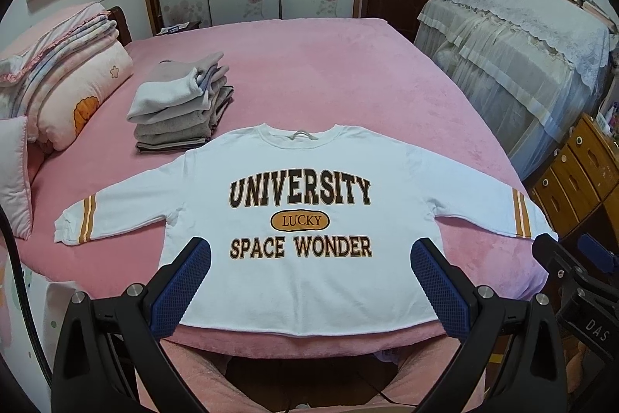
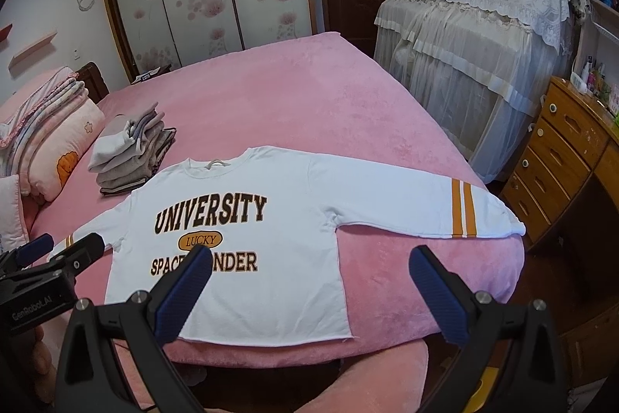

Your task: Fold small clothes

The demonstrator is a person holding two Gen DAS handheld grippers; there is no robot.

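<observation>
Both tongs spread wide, empty

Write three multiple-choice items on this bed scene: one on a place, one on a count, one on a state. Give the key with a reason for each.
1. Where is the pile of folded clothes?
A. beyond the sweatshirt's left sleeve
B. on the drawers
C. on the sweatshirt's chest

2. How many orange stripes cross the right sleeve cuff?
A. one
B. two
C. four

3. How does the sweatshirt lie?
A. folded in half
B. bunched up
C. spread flat, print up, sleeves out

Key:
1 A: the pile sits on the bed past that sleeve.
2 B: two orange bands show, with white between.
3 C: the whole print and both sleeves show, and both grippers are open and hold nothing.
</observation>
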